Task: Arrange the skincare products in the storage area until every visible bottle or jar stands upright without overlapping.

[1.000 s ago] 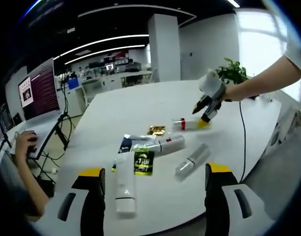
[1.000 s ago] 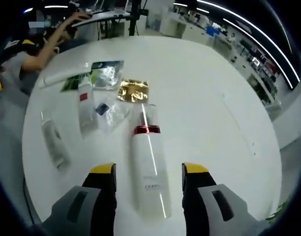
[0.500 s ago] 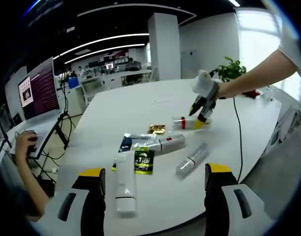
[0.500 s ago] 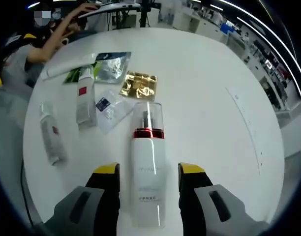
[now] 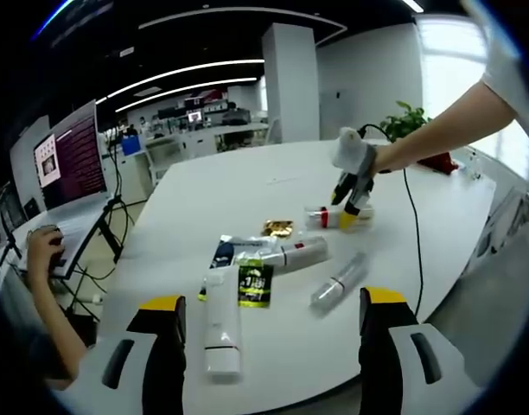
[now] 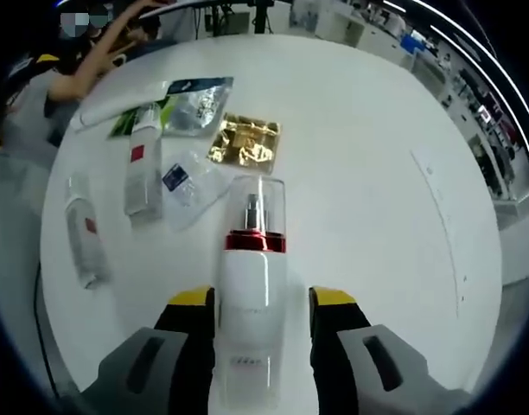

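A white spray bottle [image 6: 250, 285] with a red collar and clear cap lies on the white table [image 6: 377, 173]. My right gripper [image 6: 263, 297] is open, with a jaw low on each side of the bottle's body and a thin gap on the right. The left gripper view shows that gripper [image 5: 349, 192] bent down over the same bottle [image 5: 327, 216]. My left gripper [image 5: 273, 301] hangs open above the near table edge. In front of it lie a white tube [image 5: 219, 324], a green sachet [image 5: 253, 284], a white bottle [image 5: 296, 253] and a clear bottle [image 5: 340, 281].
A gold sachet [image 6: 245, 141], a clear sachet with a blue label [image 6: 182, 183] and a silvery pouch [image 6: 195, 108] lie flat among the bottles. A person's hand [image 5: 44, 251] rests on a side desk by a monitor [image 5: 70, 164]. A plant [image 5: 407, 125] stands at the table's far end.
My right gripper has slid further down over the spray bottle and its jaws have narrowed around it. The left gripper and the other products have stayed put.
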`<state>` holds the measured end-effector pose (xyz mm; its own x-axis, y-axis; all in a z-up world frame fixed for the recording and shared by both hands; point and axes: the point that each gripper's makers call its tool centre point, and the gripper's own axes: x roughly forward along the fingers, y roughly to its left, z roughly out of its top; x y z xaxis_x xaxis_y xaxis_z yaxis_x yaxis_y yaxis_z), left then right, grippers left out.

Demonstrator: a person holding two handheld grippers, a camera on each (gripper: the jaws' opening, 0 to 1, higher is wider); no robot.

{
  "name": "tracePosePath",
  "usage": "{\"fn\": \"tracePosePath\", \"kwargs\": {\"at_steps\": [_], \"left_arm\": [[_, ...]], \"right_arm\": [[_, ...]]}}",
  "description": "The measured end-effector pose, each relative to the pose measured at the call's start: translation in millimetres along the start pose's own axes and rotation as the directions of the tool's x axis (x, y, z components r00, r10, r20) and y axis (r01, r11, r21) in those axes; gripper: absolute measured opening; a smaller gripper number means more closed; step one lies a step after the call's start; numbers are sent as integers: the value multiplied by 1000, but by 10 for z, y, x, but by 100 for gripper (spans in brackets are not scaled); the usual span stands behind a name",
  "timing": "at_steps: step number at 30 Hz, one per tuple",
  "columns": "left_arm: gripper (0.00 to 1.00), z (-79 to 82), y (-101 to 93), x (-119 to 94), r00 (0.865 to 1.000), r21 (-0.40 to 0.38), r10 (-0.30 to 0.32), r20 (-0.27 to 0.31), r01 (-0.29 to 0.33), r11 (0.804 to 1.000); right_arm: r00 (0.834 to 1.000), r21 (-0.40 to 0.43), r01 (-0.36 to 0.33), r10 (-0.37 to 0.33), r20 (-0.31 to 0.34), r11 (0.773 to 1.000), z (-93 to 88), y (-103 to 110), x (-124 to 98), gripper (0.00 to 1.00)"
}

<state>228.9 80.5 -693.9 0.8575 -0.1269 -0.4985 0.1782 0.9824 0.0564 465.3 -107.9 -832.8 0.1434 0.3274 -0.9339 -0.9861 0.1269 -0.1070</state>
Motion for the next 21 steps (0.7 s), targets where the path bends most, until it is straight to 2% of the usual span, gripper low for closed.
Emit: {"fn": "tracePosePath", "kwargs": {"at_steps": [7, 13, 21], "left_arm": [[79, 5, 4, -1, 1000, -4, 4, 1, -4, 1000], [79, -4, 9, 1, 1000, -1, 6, -1, -6, 1000], [78, -5, 18, 1, 1000, 1, 8, -2, -8, 1000]], "right_arm": [[1000, 2, -24, 24, -8, 1000, -21, 17, 21, 38], [997, 18, -82, 82, -5, 997, -19, 97, 9, 30], [997, 2, -75, 75, -2, 997, -14, 83, 23, 29]]}}
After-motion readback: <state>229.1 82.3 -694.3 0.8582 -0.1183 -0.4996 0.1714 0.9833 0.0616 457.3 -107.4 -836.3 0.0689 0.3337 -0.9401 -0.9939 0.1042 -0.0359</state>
